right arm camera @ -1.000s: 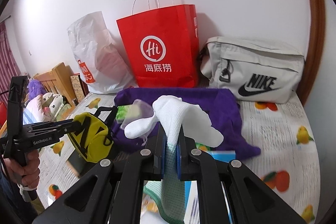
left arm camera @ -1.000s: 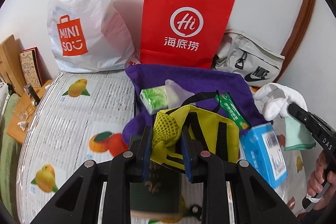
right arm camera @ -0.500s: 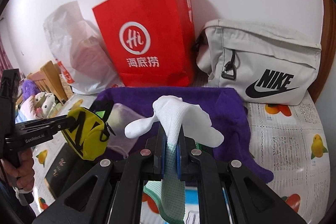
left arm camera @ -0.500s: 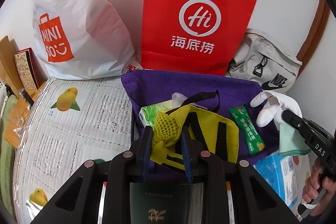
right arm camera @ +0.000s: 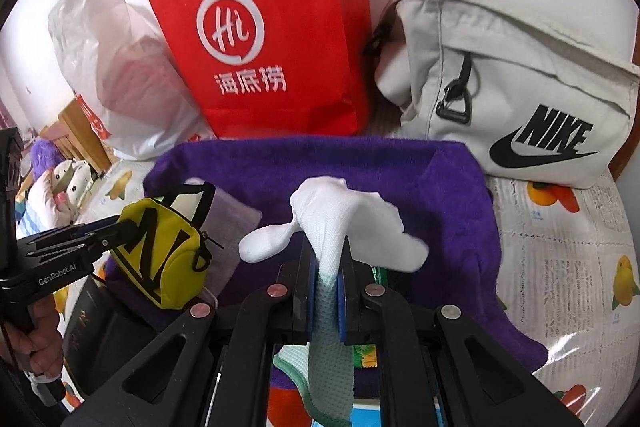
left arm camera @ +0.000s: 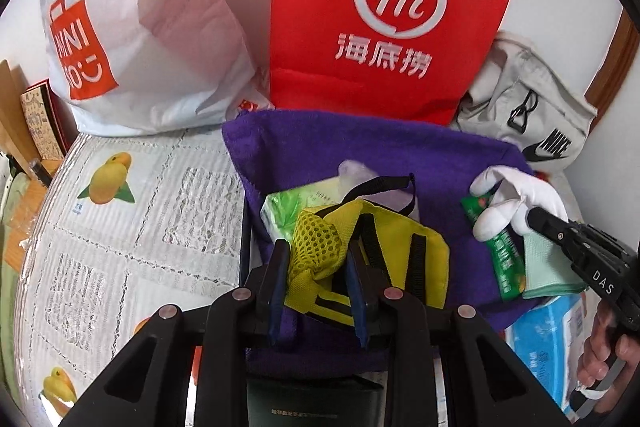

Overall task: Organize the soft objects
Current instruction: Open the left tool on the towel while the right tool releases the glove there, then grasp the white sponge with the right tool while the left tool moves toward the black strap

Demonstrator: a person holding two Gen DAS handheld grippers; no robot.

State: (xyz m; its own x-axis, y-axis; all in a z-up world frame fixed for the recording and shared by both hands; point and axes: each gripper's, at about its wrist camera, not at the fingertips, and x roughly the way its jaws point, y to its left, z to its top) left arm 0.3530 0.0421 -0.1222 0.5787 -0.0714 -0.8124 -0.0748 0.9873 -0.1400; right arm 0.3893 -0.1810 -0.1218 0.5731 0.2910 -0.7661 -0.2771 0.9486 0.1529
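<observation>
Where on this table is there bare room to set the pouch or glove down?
Bare tablecloth lies left of the purple towel, below the white bag; another patch sits right of the towel, under the Nike bag. The towel itself is crowded.

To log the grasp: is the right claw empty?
No, the right claw is shut on a white glove, whose fingers flop above the purple towel.

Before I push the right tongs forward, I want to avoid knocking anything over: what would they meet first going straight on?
Probably the purple plush towel just ahead of the white knit glove the right tongs hold; beyond it, the red paper bag, though depth is unclear.
</observation>
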